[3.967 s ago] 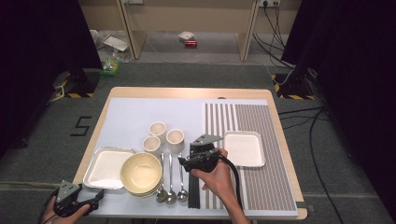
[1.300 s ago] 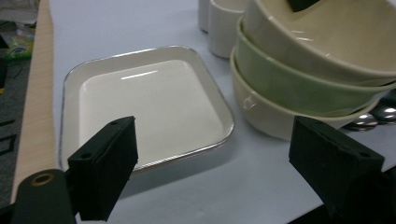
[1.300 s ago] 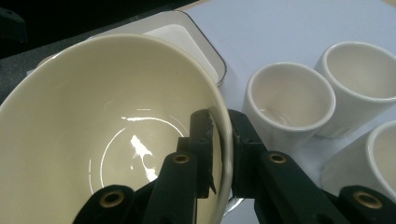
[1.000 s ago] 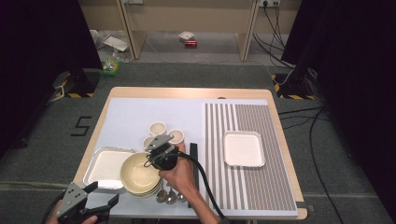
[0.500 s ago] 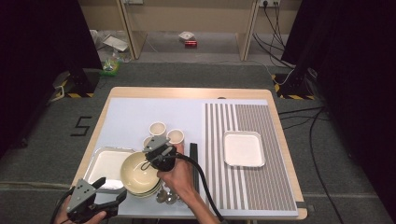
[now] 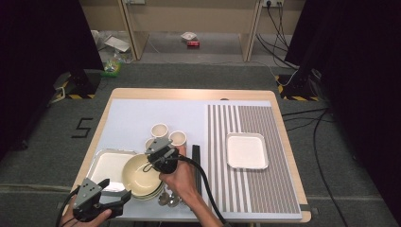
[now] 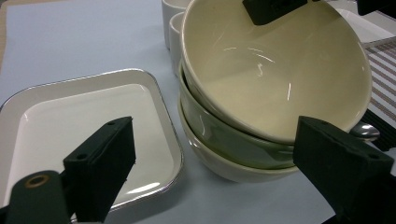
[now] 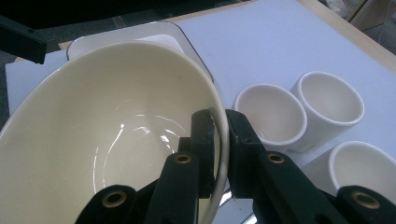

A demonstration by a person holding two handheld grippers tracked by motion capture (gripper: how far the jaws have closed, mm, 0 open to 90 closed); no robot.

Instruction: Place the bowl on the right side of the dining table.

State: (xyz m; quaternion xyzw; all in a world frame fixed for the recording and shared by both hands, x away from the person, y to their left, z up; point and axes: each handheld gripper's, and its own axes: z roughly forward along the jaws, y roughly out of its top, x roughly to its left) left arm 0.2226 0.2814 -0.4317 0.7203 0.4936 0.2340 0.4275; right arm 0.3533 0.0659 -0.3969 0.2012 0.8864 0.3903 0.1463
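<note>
Three bowls are stacked near the table's front left; the top cream bowl (image 6: 139, 176) leans up out of the green bowl (image 7: 224, 135) beneath it. My right gripper (image 6: 151, 161) is shut on the cream bowl's far rim (image 8: 218, 135), one jaw inside and one outside. My left gripper (image 6: 124, 195) hangs open at the front left corner. Its jaws stand wide, one over the silver-rimmed tray (image 7: 84, 121) and one by the bowl stack, touching neither.
Three white cups (image 6: 160, 130) stand just behind the bowls. Spoons (image 6: 170, 201) and a black strip (image 6: 196, 163) lie right of the stack under my right forearm. A white square tray (image 6: 246, 150) sits on the striped mat (image 6: 265, 189).
Four seconds ago my right gripper was over the striped mat's edge; it has since come left to the bowl rim and stays there. My left gripper has crept right toward the stack.
</note>
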